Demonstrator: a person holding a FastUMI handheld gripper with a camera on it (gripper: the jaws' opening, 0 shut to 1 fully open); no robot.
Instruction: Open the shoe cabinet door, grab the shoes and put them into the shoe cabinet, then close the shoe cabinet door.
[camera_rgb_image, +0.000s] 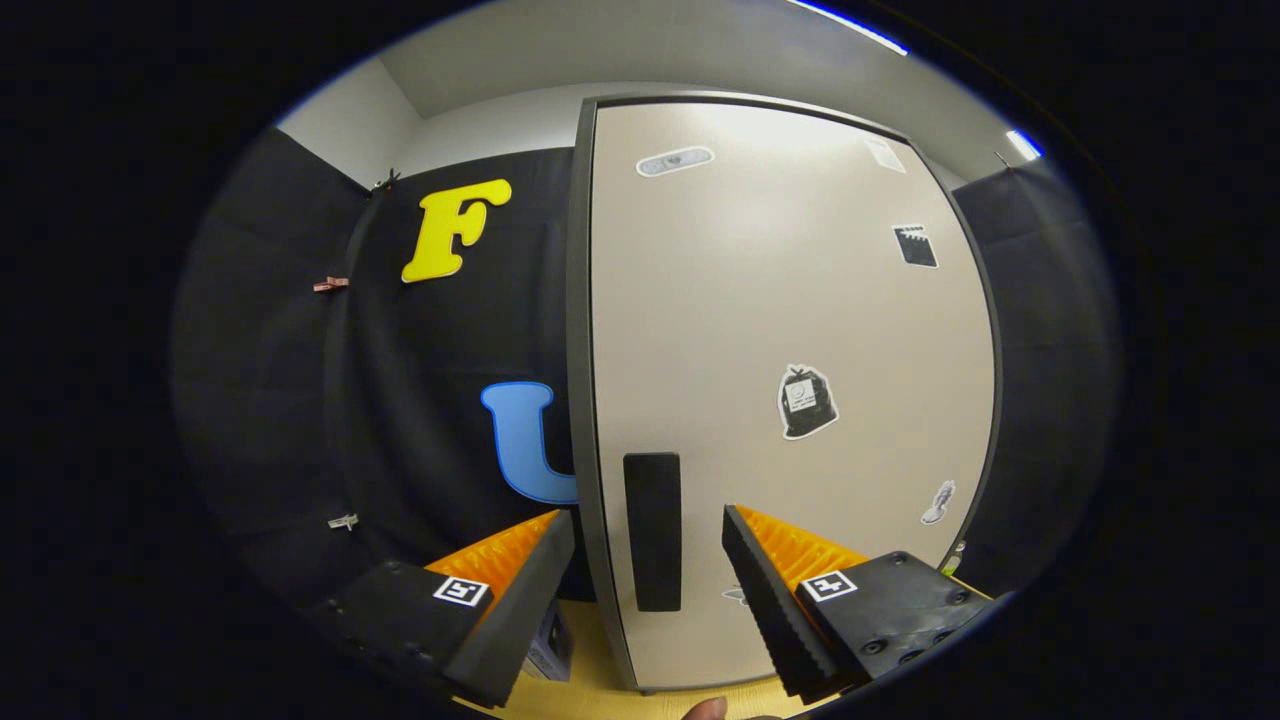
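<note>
Gripper (648, 535) spread wide, empty, straddling handle (652, 530) at twelve o'clock on closed door (800, 300); could slip off handle if clamped shallow.

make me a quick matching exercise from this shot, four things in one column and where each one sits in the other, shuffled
Things:
1. hand-held gripper
2. dark handle
3. trash-bag sticker
4. shoe cabinet door

Places or states:
A. on the door panel, beyond the fingers and to the handle's upper right
B. shut, standing upright against the black cloth wall
C. open, fingers spread to either side of the handle, not touching it
D. vertical strip low on the door near its left edge, seen between the fingers

Pairs: 1-C, 2-D, 3-A, 4-B
</note>
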